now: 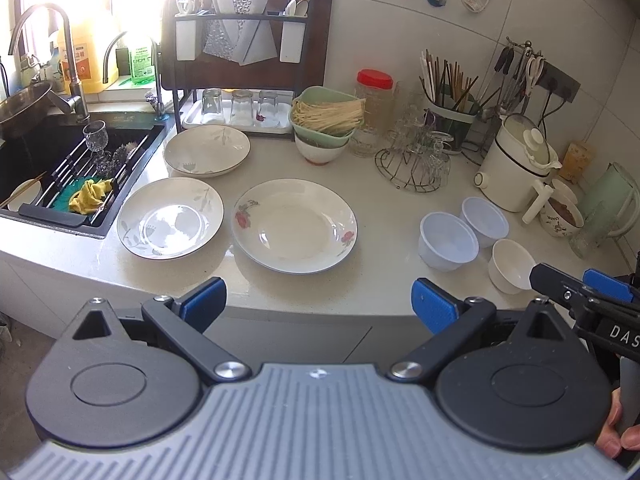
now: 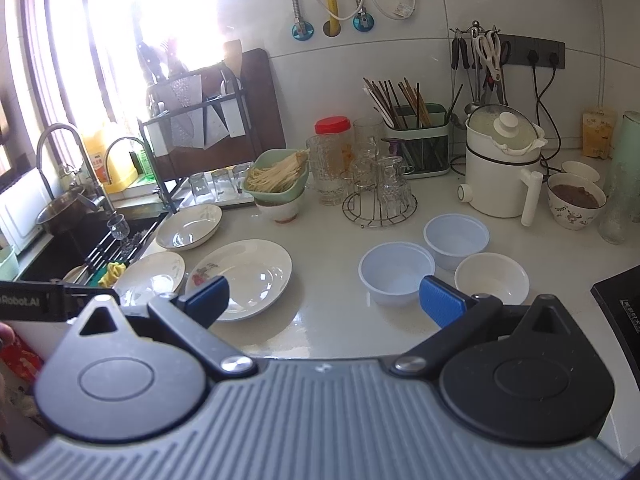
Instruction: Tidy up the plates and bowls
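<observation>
Three plates lie on the white counter: a rose-patterned plate (image 1: 295, 225) (image 2: 244, 273) in the middle, a leaf-patterned plate (image 1: 170, 217) (image 2: 154, 274) left of it, and a deeper leaf-patterned plate (image 1: 207, 151) (image 2: 189, 226) behind. Two white plastic bowls (image 1: 448, 240) (image 1: 484, 216) (image 2: 396, 273) (image 2: 456, 236) and a small white ceramic bowl (image 1: 511, 265) (image 2: 492, 278) sit to the right. My left gripper (image 1: 318, 304) is open and empty, in front of the counter edge. My right gripper (image 2: 324, 300) is open and empty, over the front of the counter near the bowls; it also shows in the left wrist view (image 1: 580, 284).
A sink (image 1: 60, 168) with a rack, cloth and glass is at the left. A green bowl of noodles (image 1: 326, 114) stacked on a bowl, a red-lidded jar (image 1: 374, 112), a glass rack (image 1: 416, 160), a chopstick holder (image 1: 450, 100), a white cooker (image 1: 516, 160) and a filled bowl (image 2: 576, 200) line the back.
</observation>
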